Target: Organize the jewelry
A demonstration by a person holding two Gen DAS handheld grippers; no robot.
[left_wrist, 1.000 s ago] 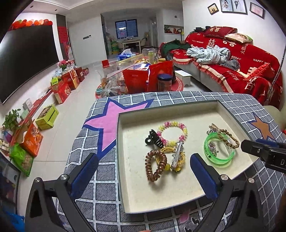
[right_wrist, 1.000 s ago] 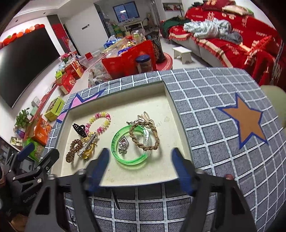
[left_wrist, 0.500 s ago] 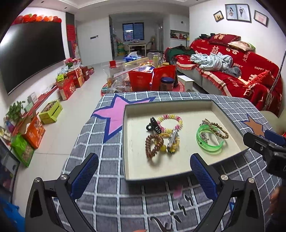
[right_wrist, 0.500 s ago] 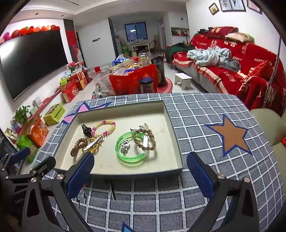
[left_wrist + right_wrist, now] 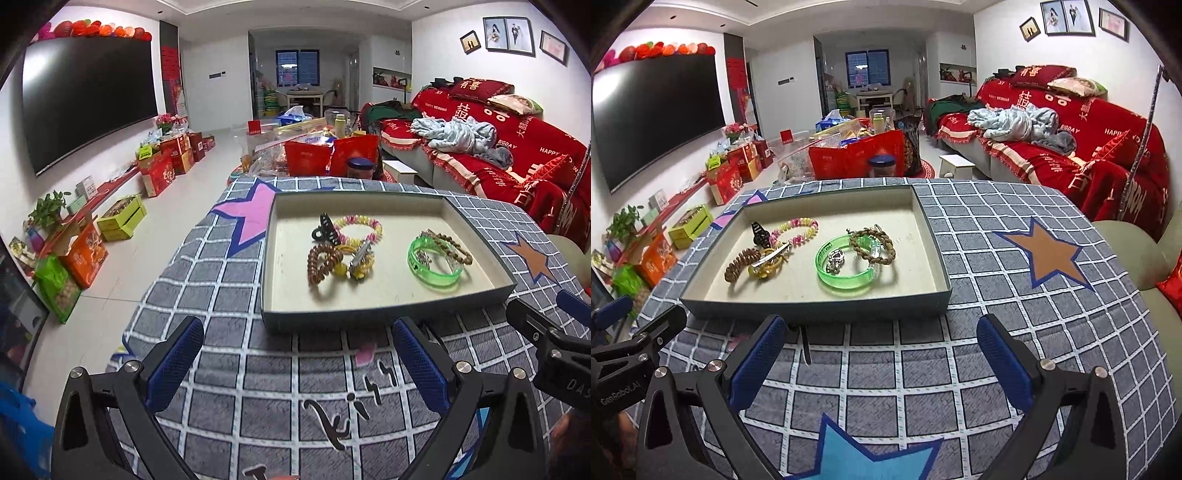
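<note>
The shallow tray (image 5: 812,306) is sitting on the checked cloth (image 5: 997,332), green bangle (image 5: 846,275) lying right of the coiled hair ties (image 5: 738,264) inside it. Both the left gripper (image 5: 295,354) and right gripper (image 5: 882,350) are hanging wide open, empty, just short of the tray's near wall. I'd be approaching one piece slowly.

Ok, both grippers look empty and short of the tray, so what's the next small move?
Probably ease the right gripper, jaws wide and empty, forward over the tray rim toward the green bangle, which lies nearest its side.
</note>
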